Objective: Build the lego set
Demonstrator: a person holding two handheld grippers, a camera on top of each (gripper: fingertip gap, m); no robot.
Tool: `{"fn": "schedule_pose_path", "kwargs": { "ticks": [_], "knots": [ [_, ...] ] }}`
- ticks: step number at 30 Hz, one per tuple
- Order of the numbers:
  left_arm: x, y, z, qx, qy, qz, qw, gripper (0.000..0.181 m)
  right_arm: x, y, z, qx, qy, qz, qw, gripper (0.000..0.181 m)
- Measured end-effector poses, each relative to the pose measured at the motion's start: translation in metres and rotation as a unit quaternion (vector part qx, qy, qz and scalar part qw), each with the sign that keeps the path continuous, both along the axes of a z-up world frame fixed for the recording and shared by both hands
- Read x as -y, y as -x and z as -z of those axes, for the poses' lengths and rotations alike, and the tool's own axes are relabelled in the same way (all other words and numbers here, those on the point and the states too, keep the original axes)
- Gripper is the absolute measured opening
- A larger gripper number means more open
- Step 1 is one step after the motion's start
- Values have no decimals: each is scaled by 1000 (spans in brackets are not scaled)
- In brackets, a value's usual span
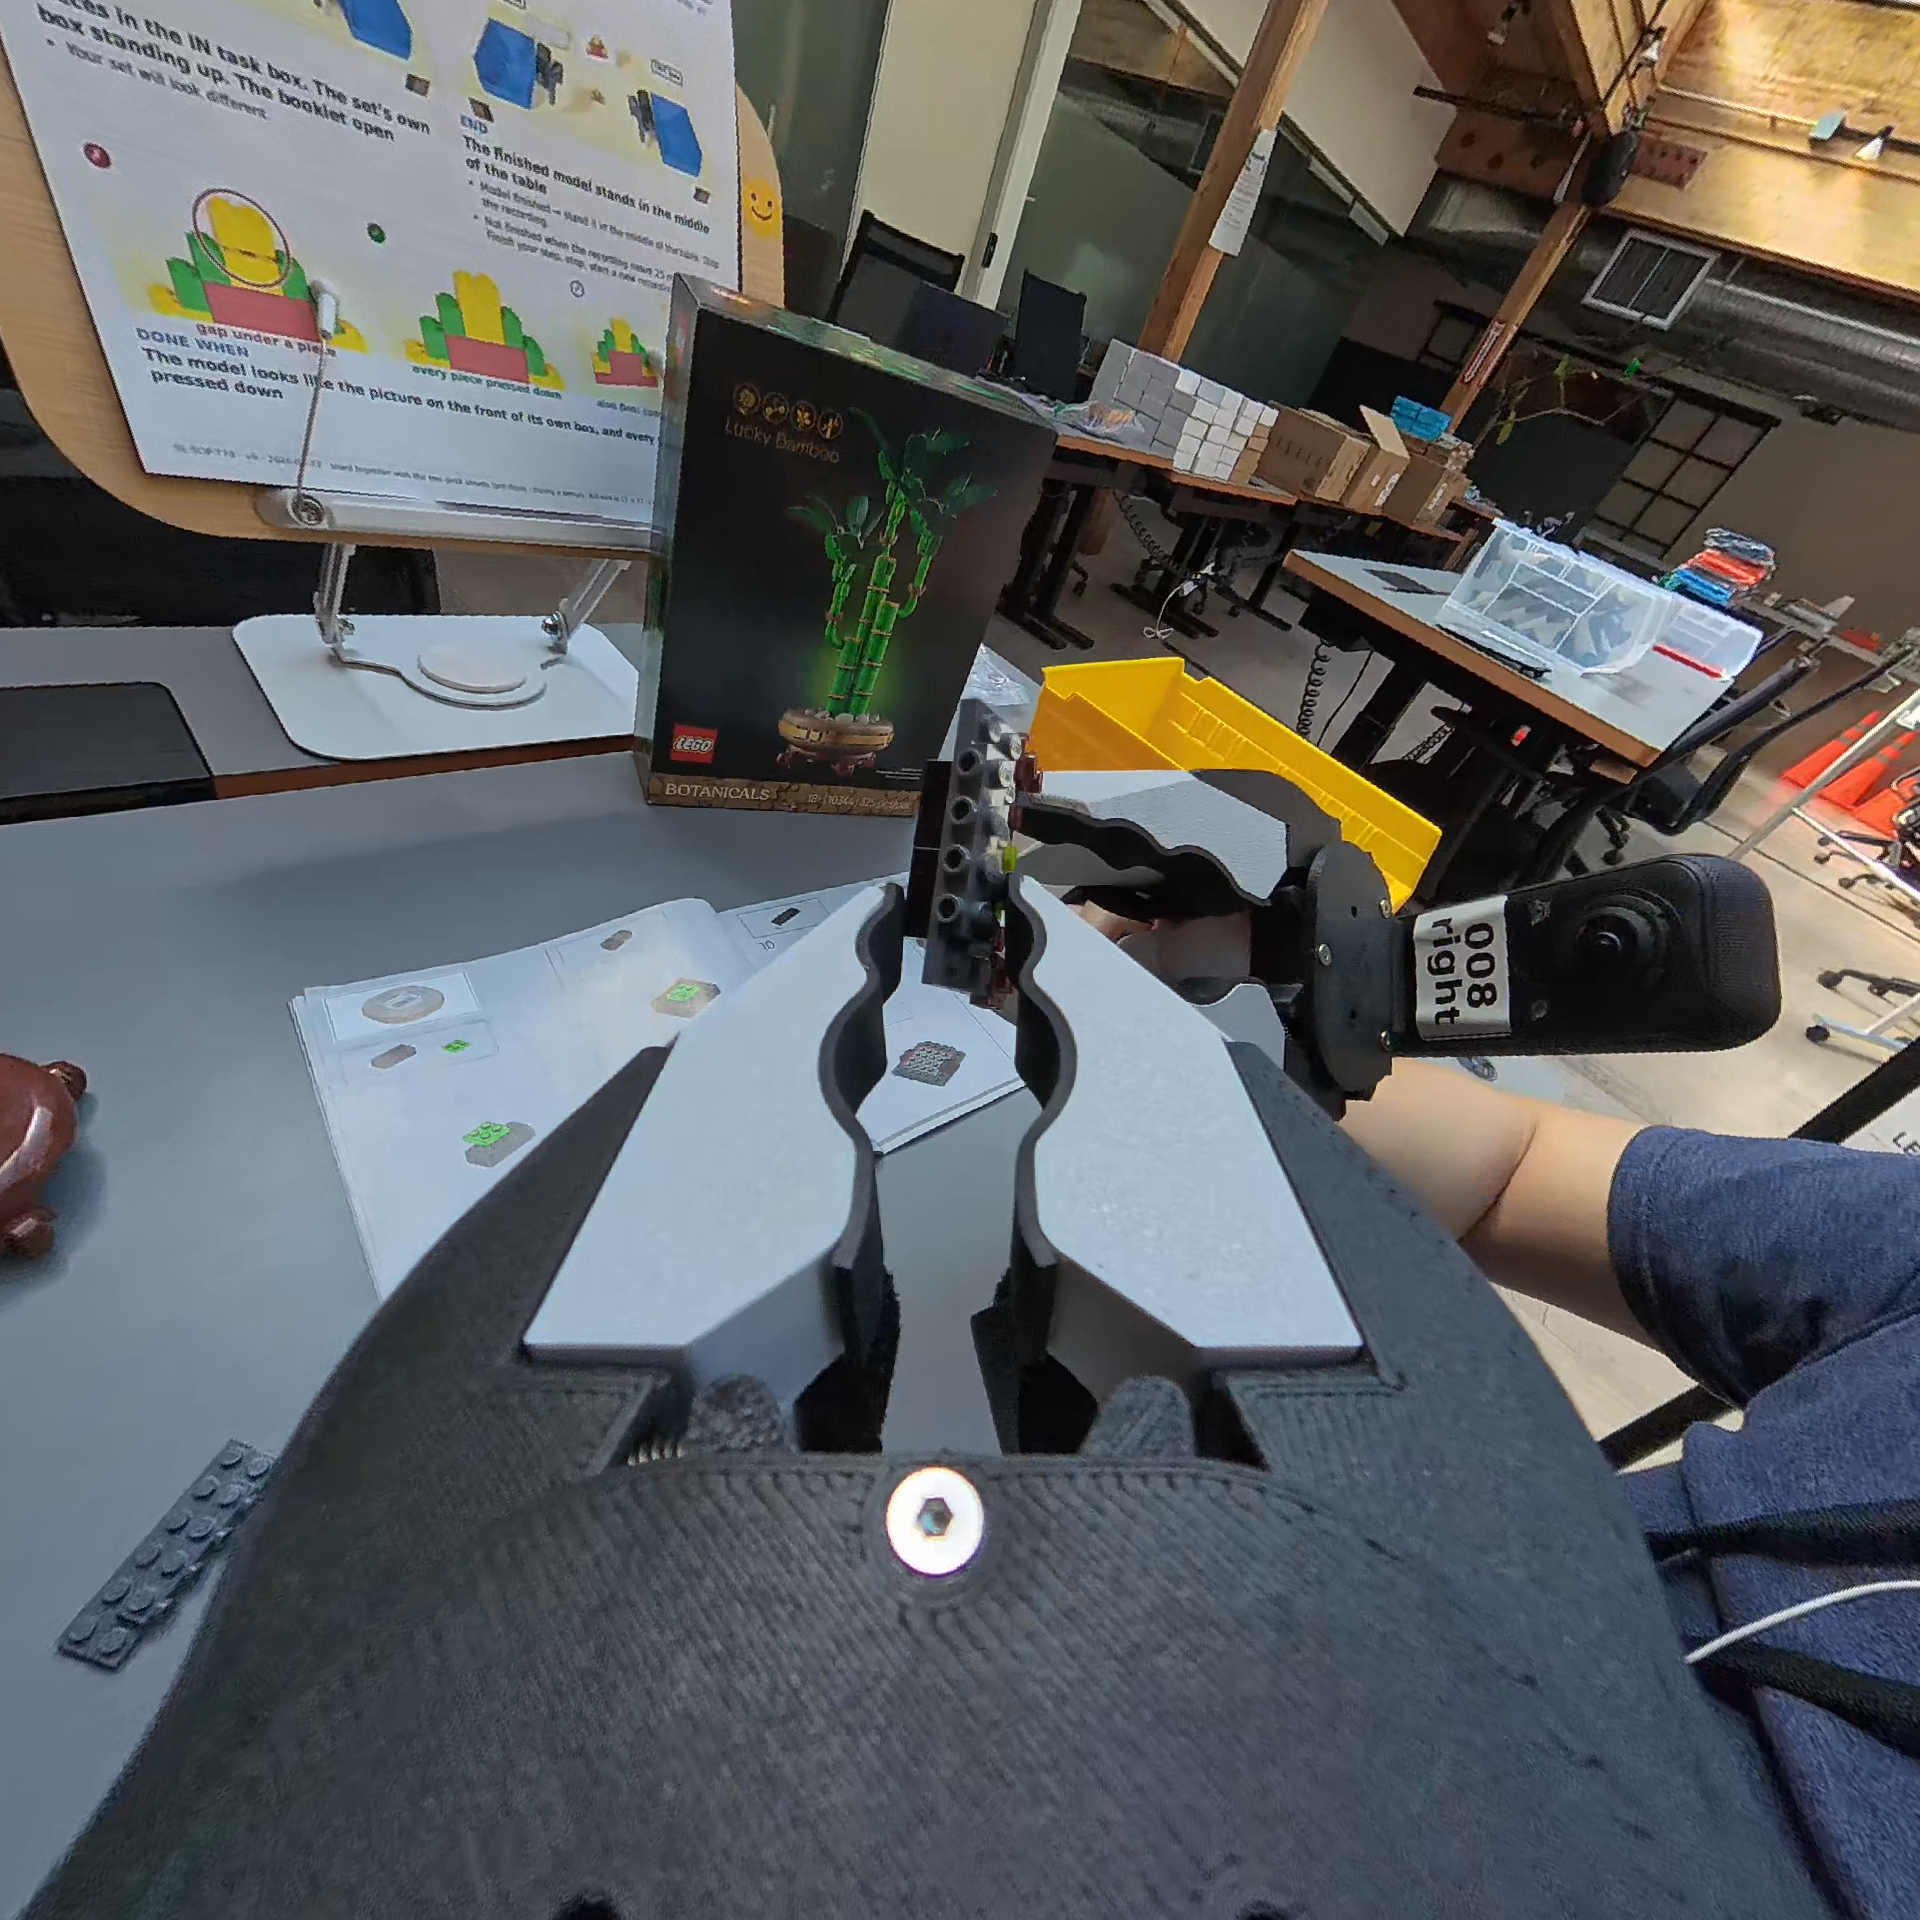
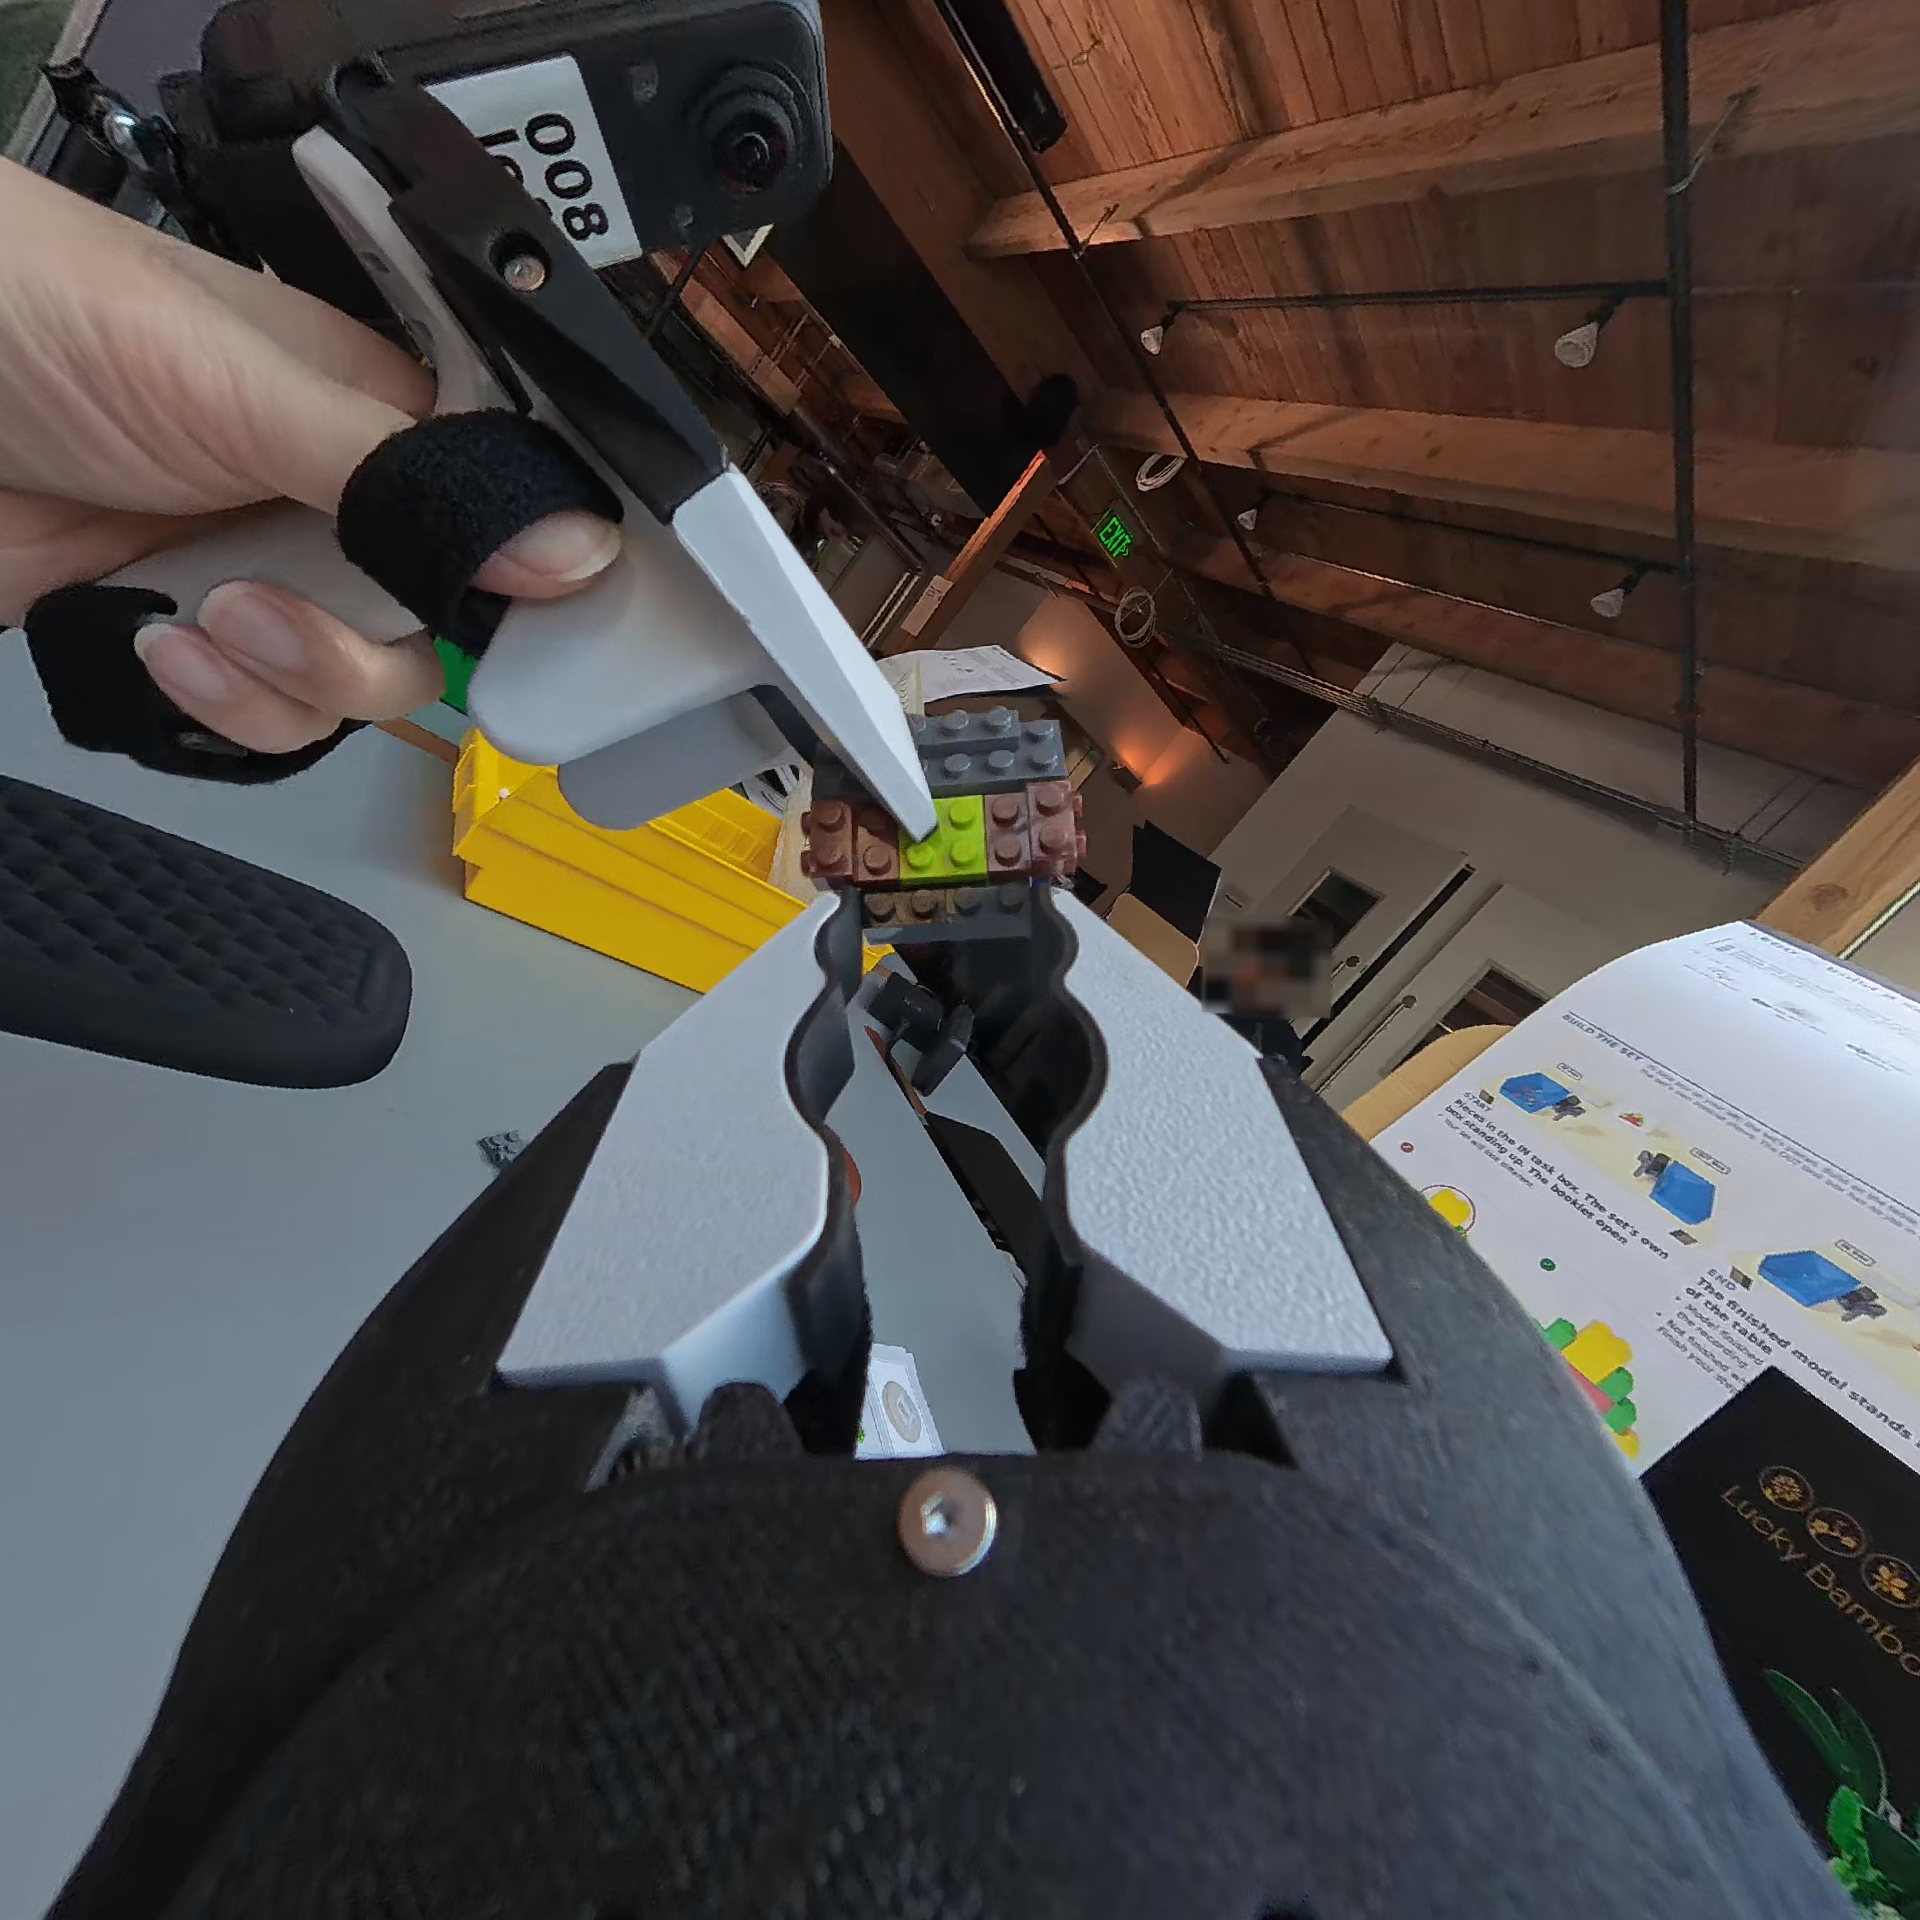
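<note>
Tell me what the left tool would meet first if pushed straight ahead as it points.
The Lego assembly: it already sits pinched in the left tool, and the right tool grips it from the side. Farther along that line stands the black set box, though depth is unclear.

An open workshop: a wooden plank ceiling (image 2: 1455,156) with beams and track spotlights (image 2: 1579,338), timber posts (image 1: 1226,177), long wooden tables (image 1: 1195,468) carrying stacked boxes, office chairs (image 1: 894,260).
</note>
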State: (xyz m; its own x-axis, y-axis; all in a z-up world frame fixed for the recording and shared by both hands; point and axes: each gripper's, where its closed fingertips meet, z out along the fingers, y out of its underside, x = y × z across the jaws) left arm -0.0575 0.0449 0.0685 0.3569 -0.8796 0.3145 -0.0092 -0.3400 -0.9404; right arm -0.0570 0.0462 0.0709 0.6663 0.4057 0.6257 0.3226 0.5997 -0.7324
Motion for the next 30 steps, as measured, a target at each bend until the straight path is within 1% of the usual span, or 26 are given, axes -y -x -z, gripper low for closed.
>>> {"fn": "schedule_pose_path", "kwargs": {
  "ticks": [3,4,5,9,11,13,19,26,27,30],
  "knots": [
    [0,-6,-5,-18,2,6,1000,17,1,-5,-5,-23,1,-5,1000,31],
    [1,-8,-7,-22,5,10,1000,16,1,-7,-7,-32,2,-7,999,35],
    [1,-10,-9,-26,10,13,1000,16,1,-8,-8,-40,4,-9,999,36],
    [1,-16,-12,-46,25,17,998,17,0,-14,-12,-68,9,-11,998,31],
    [0,-21,-8,-68,29,17,997,20,-1,-16,-13,-81,17,-14,997,31],
    [-1,-25,-9,-68,27,13,997,17,-2,-16,-13,-84,21,-13,996,31],
    [-4,-30,-8,-63,43,15,997,17,-6,-19,-12,-105,45,-22,993,31],
    [-6,-34,-9,-78,26,7,997,19,-10,-23,-10,-122,60,-29,990,31],
    [-7,-34,-8,-81,27,3,996,15,-11,-23,-9,-120,62,-28,991,31],
    [-14,-33,-2,-85,36,-4,996,15,-18,-22,-2,-117,88,-22,989,32]
  ]
}}
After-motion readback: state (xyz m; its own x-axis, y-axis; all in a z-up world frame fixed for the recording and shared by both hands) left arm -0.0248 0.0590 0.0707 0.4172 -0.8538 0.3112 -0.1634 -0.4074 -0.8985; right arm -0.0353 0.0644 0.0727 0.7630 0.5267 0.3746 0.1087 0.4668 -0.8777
